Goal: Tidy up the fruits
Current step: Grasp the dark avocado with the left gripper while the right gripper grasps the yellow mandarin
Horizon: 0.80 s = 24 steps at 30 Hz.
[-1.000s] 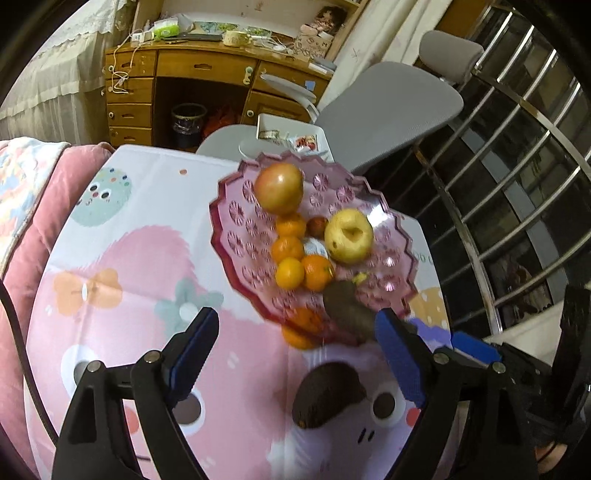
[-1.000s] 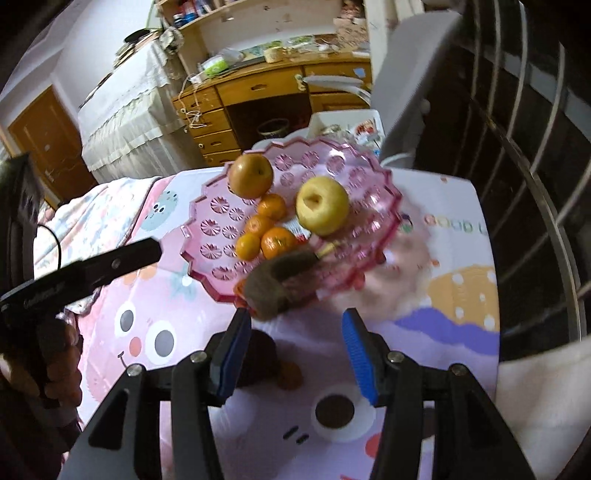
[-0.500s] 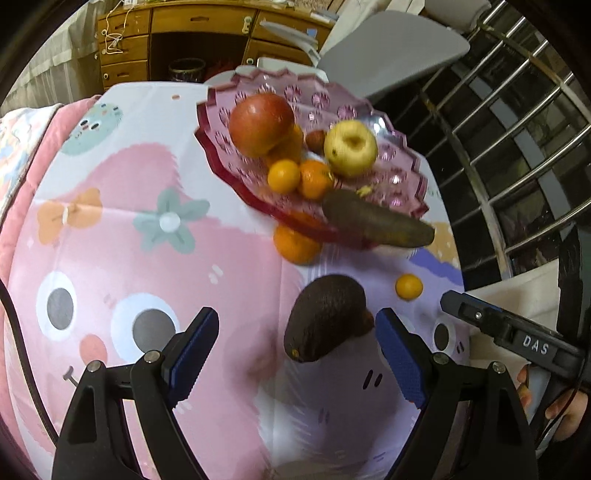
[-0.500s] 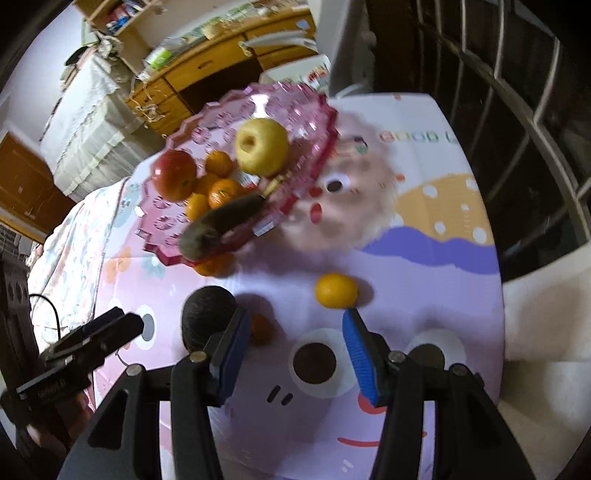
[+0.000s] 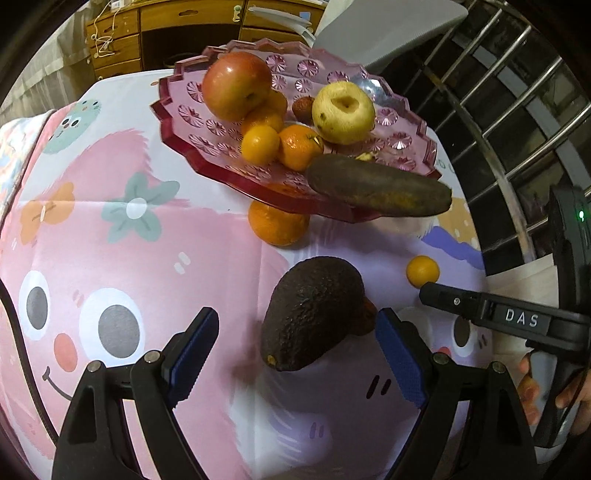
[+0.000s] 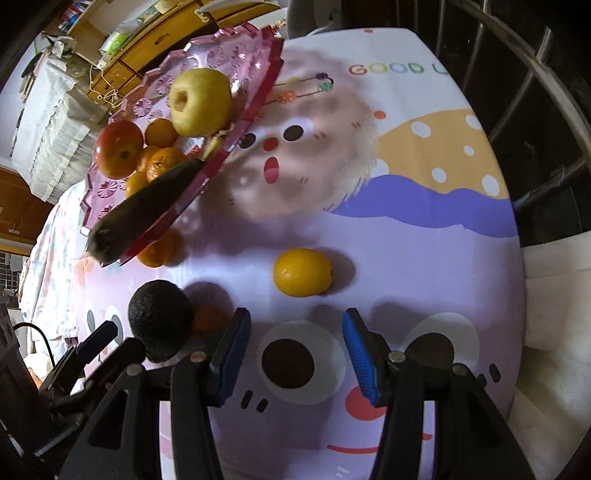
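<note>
A pink footed fruit dish holds a red apple, a yellow apple, several small oranges and a dark long fruit lying over its near rim. On the cloth lie a dark avocado, a small orange, an orange under the dish and a small reddish fruit behind the avocado. My left gripper is open, the avocado between its pads without touching. My right gripper is open just short of the small orange.
The table wears a pink cartoon cloth. A wooden desk and a grey office chair stand behind it. A metal railing runs along the right side. A person's fingers hold the right gripper's handle.
Both grippers have sunk towards the cloth. The avocado now lies between the left pads and the small orange is close ahead of the right pads. Neither gripper's opening has changed.
</note>
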Motion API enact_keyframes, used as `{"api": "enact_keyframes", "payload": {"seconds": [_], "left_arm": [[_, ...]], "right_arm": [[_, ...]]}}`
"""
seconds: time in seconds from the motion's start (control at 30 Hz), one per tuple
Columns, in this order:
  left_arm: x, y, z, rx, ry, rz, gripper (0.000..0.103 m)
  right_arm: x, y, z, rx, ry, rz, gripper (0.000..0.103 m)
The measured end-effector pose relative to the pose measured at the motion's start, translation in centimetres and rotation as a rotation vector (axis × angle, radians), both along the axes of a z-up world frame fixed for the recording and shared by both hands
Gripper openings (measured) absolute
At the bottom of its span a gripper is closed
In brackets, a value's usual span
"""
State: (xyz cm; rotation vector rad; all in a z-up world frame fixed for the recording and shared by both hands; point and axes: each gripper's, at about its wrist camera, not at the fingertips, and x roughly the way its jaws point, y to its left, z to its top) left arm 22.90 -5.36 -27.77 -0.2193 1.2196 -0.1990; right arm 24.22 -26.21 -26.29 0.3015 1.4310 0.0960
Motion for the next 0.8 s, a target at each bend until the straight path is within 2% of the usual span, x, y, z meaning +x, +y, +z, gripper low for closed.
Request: {"api": "enact_keyframes", "payload": {"seconds": [0.37,0.47,0.67,0.8], "left_arm": [[0.9,-0.7,-2.2,-0.022,0.007,0.017,0.078],[1.1,-1.0,-2.5,-0.039,0.003,0.017,0.071],[1.6,-1.5,-3.4,-0.062,0.004,0.015,0.066],[1.5,-1.6,-3.4,-0.060,-0.004,0.014,0.064]], "right_arm": [[1.3,0.3,-0.9,-0.032,0.005,0.035,0.052],[1.7,0.4,-1.2,-0.044,0.011,0.038,0.052],[2.0,0.8,-1.9,-0.057,0.024,0.045,0.051],[2.2,0.9,-2.1,-0.069,0.015,0.057,0.037]]}}
